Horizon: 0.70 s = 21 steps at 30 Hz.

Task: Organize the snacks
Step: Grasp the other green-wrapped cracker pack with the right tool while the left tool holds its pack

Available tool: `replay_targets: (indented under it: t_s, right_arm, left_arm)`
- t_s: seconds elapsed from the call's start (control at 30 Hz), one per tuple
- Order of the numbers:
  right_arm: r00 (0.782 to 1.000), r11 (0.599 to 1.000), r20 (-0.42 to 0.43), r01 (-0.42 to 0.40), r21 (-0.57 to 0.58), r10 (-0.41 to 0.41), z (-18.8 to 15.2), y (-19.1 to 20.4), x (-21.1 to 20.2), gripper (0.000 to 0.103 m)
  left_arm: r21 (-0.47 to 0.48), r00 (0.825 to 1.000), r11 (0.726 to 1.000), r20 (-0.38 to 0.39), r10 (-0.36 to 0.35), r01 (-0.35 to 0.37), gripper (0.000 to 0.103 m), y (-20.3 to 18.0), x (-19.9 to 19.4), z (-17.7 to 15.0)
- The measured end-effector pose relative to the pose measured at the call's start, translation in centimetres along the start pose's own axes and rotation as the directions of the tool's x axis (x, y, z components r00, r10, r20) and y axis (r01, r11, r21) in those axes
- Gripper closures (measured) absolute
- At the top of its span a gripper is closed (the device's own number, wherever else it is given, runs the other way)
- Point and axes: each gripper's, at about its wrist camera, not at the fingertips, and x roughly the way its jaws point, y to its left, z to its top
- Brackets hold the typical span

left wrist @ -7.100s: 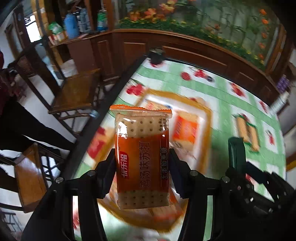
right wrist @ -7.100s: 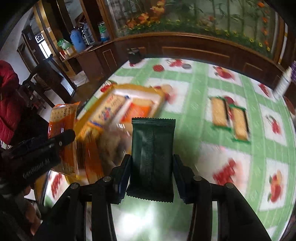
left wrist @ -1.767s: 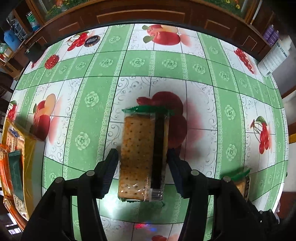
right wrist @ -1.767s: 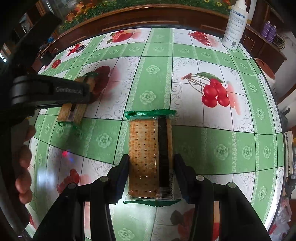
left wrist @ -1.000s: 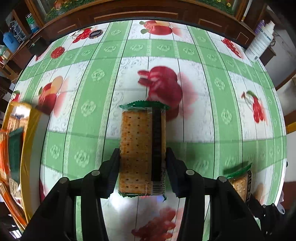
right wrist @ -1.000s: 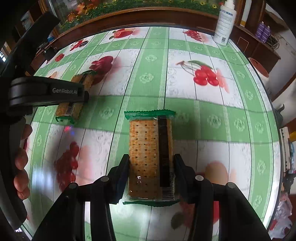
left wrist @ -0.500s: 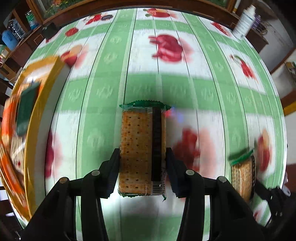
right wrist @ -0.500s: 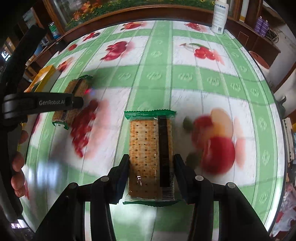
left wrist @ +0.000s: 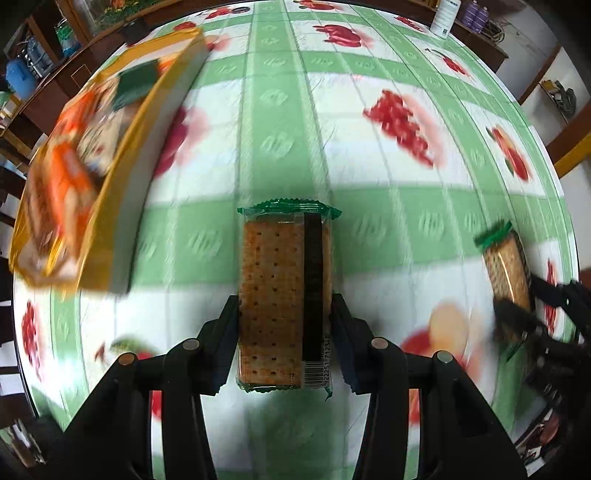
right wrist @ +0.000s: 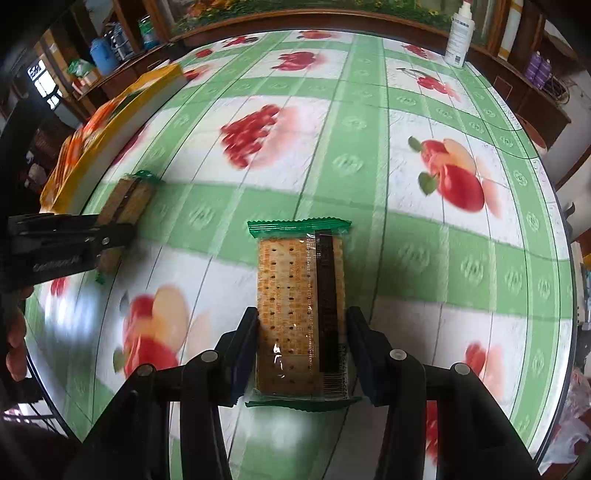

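Observation:
My left gripper (left wrist: 284, 343) is shut on a green-edged cracker pack (left wrist: 284, 299) and holds it above the table. My right gripper (right wrist: 302, 354) is shut on a second green-edged cracker pack (right wrist: 301, 314), also held above the table. Each shows in the other's view: the right gripper's pack (left wrist: 506, 262) at the right edge, the left gripper's pack (right wrist: 127, 201) at the left. A yellow snack box (left wrist: 110, 206) with orange and green packs inside lies at the upper left, blurred; it also shows in the right wrist view (right wrist: 122, 122).
The table has a green and white fruit-print cloth (right wrist: 351, 162). A white bottle (right wrist: 458, 33) stands at the far edge. Dark wooden cabinets (right wrist: 532, 92) ring the table. A blue water jug (right wrist: 101, 55) stands at the back left.
Both grippers have swung left with their packs; the yellow box has come nearer in the left wrist view and now appears in the right wrist view.

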Motion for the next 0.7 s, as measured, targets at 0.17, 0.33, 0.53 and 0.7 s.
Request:
replay_targets:
  t_s: [0.17,0.33,0.53,0.7]
  right_arm:
    - [1.000,1.000,-0.001,-0.017,-0.017,0.017,-2.1,2.1,-0.7,0.054]
    - [1.000,0.999,-0.011,-0.029,-0.040,0.029,-3.3,4.0,-1.0,0.055]
    - [1.000,0.999,-0.019,-0.010,-0.051,0.009,-3.2,5.5,-0.8,0.055]
    - [1.000,0.997,-0.027,-0.009,-0.072,0.007,-2.9,7.0,-0.7,0.055]
  left_arm:
    - [0.015,1.000,1.000,0.013,-0.007,0.007,0.057,2.6,-0.5,-3.0]
    - [0.011,1.000,1.000,0.026,-0.014,0.013,0.057,3.9,-0.8,-4.5]
    - [0.004,0.998,1.000,0.057,-0.015,0.015,0.058,3.7,-0.8,-5.2]
    - [-0.018,0.996,1.000,0.084,-0.015,0.016,0.058,4.8,-1.2,-6.1]
